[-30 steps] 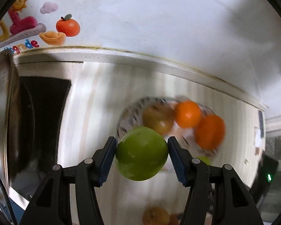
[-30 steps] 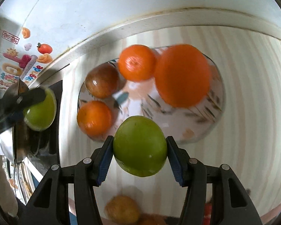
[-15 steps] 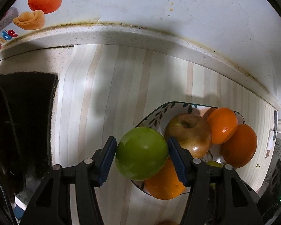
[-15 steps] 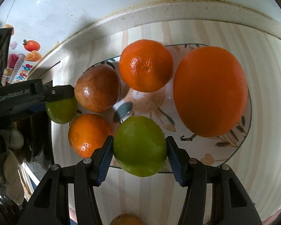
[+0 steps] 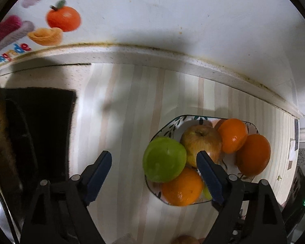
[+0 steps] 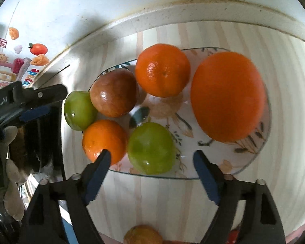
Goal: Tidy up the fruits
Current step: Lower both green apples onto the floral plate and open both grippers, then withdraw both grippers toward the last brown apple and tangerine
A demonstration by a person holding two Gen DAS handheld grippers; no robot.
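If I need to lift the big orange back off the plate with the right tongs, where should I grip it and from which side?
Grip the big orange across its widest middle, coming down from above. It sits at the plate's right end, with open plate on its near side and a gap to the smaller orange on its left. It looks wide, so the right tongs, now opening, would probably need full spread.

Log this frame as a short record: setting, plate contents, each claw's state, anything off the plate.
setting: striped counter against a white wall
plate: two green fruits, one apple, three oranges
left claw: jaws opening, green fruit between them, pads clear of it
right claw: jaws opening, second green fruit loose on the plate
off plate: another orange-yellow fruit at the near edge
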